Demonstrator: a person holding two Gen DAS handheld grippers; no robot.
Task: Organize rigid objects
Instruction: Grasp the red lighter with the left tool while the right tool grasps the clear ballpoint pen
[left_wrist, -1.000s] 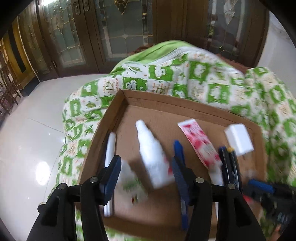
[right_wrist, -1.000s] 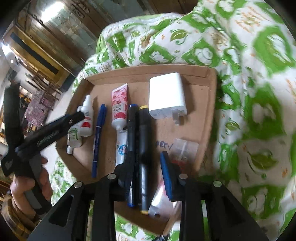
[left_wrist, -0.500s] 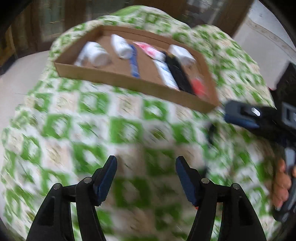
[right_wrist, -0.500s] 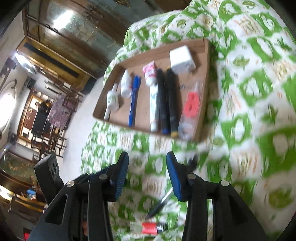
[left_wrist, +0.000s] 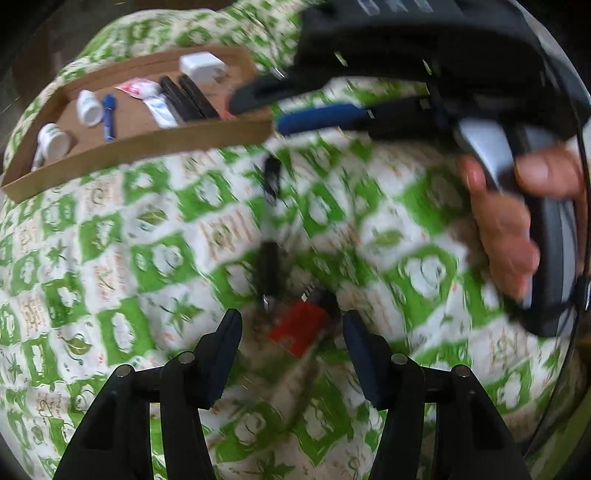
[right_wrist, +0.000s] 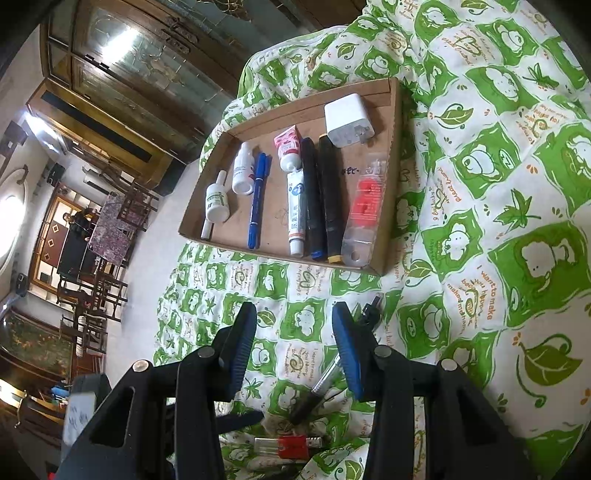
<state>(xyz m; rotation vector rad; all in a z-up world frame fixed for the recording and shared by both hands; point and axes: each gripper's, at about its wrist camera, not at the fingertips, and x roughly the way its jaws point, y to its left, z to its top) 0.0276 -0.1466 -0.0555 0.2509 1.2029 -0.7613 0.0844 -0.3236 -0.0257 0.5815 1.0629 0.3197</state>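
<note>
A cardboard tray (right_wrist: 391, 184) on the green-and-white cloth holds a white charger (right_wrist: 347, 120), tubes, two black markers (right_wrist: 321, 199), a blue pen (right_wrist: 256, 199), two white bottles and a red item in a clear pack (right_wrist: 365, 206). Short of the tray, a pen (right_wrist: 321, 387) and a small red-and-clear item (right_wrist: 291, 445) lie loose on the cloth. My left gripper (left_wrist: 291, 325) points down at that red item (left_wrist: 297, 326). Its jaws are closing with the item between them, pads apart from it. My right gripper (right_wrist: 293, 314) hangs open over bare cloth, nothing between its fingers.
A small black clip (right_wrist: 371, 310) lies on the cloth near the tray's near corner. A hand (left_wrist: 506, 221) holds the right gripper at the upper right of the blurred left wrist view. Beyond the bed lie a pale tiled floor and dark wooden furniture (right_wrist: 96, 258).
My left gripper swung away from the tray and down over the cloth to the red item. My right gripper backed off from the tray, widened its jaws, then stayed put.
</note>
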